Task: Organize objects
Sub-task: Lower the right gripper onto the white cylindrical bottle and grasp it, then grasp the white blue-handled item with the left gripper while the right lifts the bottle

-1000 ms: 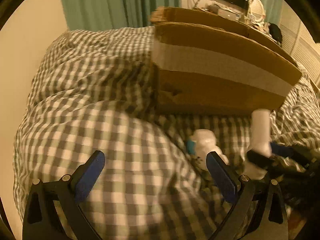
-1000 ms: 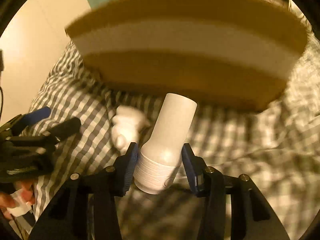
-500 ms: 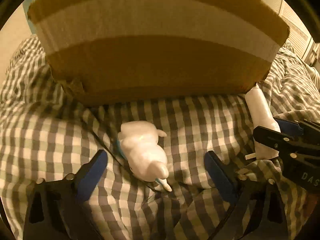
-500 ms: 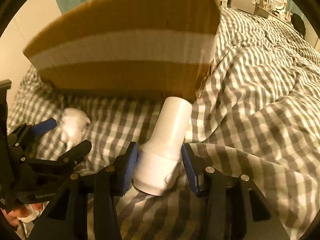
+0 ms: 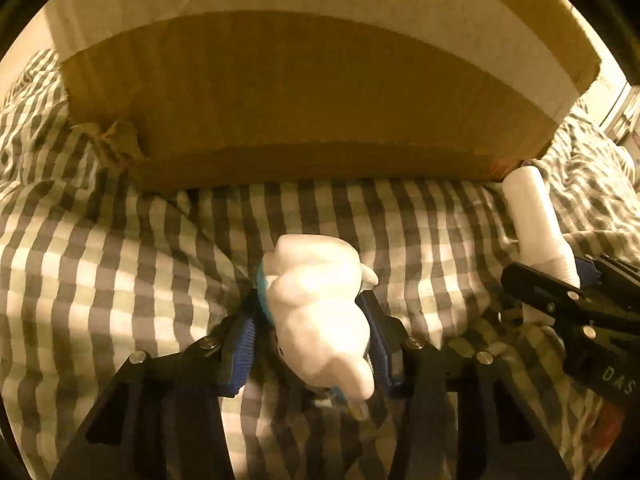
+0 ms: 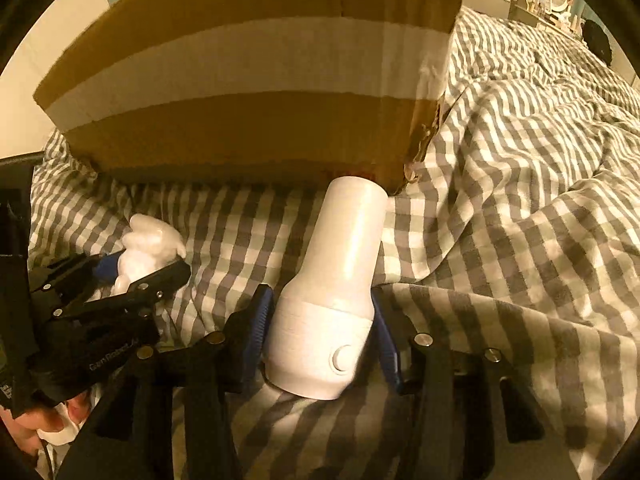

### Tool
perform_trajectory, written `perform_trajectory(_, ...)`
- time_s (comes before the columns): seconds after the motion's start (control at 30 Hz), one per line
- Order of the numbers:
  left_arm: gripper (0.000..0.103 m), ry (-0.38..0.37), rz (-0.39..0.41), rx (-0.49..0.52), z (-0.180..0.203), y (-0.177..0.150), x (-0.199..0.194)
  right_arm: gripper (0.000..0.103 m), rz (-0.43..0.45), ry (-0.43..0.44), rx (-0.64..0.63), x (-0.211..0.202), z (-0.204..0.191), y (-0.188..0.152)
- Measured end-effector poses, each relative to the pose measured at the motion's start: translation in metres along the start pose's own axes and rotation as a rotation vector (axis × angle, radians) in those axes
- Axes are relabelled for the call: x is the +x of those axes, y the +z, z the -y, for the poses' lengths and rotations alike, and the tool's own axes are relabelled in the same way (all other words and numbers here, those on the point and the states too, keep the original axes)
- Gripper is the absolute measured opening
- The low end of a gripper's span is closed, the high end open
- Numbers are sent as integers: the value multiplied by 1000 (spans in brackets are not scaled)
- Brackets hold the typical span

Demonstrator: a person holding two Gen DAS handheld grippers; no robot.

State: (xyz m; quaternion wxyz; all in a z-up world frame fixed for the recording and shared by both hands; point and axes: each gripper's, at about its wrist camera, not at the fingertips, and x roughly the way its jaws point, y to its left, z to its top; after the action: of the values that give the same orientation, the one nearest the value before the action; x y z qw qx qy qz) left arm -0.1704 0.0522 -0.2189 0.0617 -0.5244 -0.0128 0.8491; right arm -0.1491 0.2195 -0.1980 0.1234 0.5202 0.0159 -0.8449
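Bedroom, checked duvet w/ cardboard box sitting on it, tape band across the side. L gripper closed on white figurine, blue trim, in front of the box's near wall. R gripper closed on white bottle, wide end betw pads, narrow end up near the box's right bottom corner.
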Motion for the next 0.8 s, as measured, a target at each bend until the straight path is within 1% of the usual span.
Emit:
perform_trajectory(0.13,49,-22,20,-1,0,-3,-15,47,17,-1,-7,-9,-1,-2)
perform_trajectory(0.3,49,-39,73,29,6,-6,-43,47,49,-4,-14,-21,-11,-3)
perform_trajectory(0.43,49,-24,110,54,8,-9,-62,47,66,-4,-30,-30,-22,-7)
perform_trajectory(0.53,49,-7,137,76,1,-3,-73,47,76,-16,-45,-38,-30,-11)
perform_trajectory(0.6,49,2,158,85,-14,-14,-87,47,85,-22,-51,-47,-34,-13)
perform_trajectory(0.67,49,14,179,93,-11,-13,-95,47,97,-26,-55,-55,-38,-17)
perform_trajectory(0.7,49,21,190,96,-15,-13,-104,47,101,-29,-57,-55,-32,-13)
perform_trajectory(0.8,49,41,220,102,-7,-39,-123,46,114,-37,-60,-61,-31,-14)
